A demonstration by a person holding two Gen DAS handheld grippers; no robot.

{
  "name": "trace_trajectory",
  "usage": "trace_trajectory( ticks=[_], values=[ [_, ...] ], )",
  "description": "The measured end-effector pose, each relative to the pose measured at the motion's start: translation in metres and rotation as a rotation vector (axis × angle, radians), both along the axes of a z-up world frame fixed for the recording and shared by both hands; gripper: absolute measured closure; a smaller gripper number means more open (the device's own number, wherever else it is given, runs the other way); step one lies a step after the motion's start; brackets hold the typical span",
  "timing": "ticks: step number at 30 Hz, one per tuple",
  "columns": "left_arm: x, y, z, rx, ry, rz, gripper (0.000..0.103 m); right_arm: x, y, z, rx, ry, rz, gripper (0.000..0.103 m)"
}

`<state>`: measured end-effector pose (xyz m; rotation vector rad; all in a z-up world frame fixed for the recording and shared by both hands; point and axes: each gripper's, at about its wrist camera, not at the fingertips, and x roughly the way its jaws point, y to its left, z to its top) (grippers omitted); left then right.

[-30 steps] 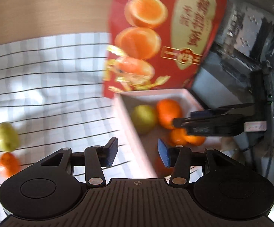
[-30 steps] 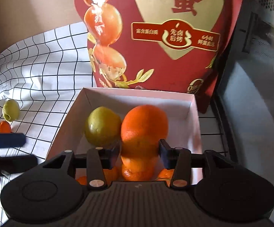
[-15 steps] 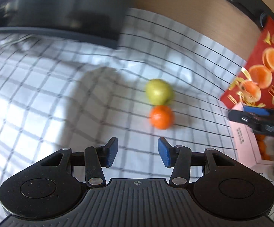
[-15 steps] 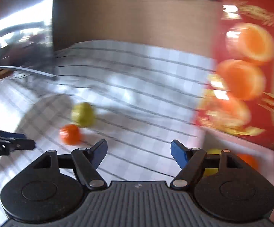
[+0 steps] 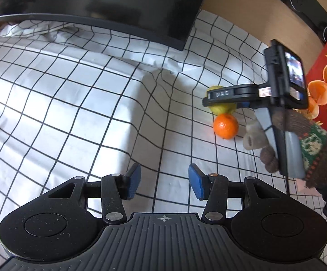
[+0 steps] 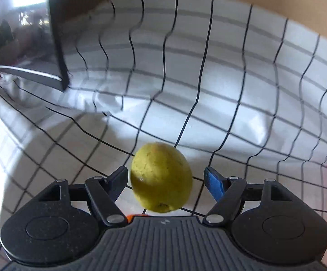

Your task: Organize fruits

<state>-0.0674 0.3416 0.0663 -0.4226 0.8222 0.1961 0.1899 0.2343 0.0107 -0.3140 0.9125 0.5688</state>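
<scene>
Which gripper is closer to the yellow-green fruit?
Right. The right gripper has the yellow-green fruit between its open fingers, not squeezed yet. The left gripper is open over bare checked cloth, well away from it.

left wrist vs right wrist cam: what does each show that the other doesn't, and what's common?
Left wrist only: the whole orange just in front of the yellow-green fruit, the right tongs reaching over that fruit from the side, the gloved hand that holds them, and the red printed box.

Right wrist only: the yellow-green fruit close up between the open pads, with gaps on both sides, so not gripped.

Both: the checked cloth, the dark monitor and the yellow-green fruit. The left tongs are open over bare cloth.
</scene>
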Motion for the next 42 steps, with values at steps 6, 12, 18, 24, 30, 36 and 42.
trace_trajectory(
  ticks=[6,12,18,24,30,36,42],
  values=[
    [0.003,-0.001,-0.009,-0.033,0.003,-0.029,0.052,-0.006,0.001,-0.006,-0.05,0.026,0.04,0.046],
    [0.018,-0.024,-0.017,-0.028,-0.014,-0.161,0.052,-0.025,-0.039,0.005,-0.008,-0.003,-0.003,0.046],
    [0.073,-0.061,-0.01,0.097,-0.127,-0.342,0.052,-0.059,-0.114,0.032,0.083,0.014,-0.075,0.046],
    [0.104,-0.108,-0.016,0.163,-0.127,-0.547,0.052,-0.1,-0.165,0.04,0.056,-0.003,-0.134,0.046],
    [0.097,-0.14,-0.035,0.169,-0.085,-0.632,0.045,-0.131,-0.199,0.03,0.071,0.016,-0.157,0.046],
    [0.106,-0.156,-0.034,0.149,-0.065,-0.605,0.047,-0.156,-0.221,0.023,0.085,0.026,-0.168,0.046],
    [0.114,-0.184,-0.042,0.171,-0.004,-0.588,0.051,-0.185,-0.234,0.015,0.049,-0.024,-0.134,0.046]
  ],
)
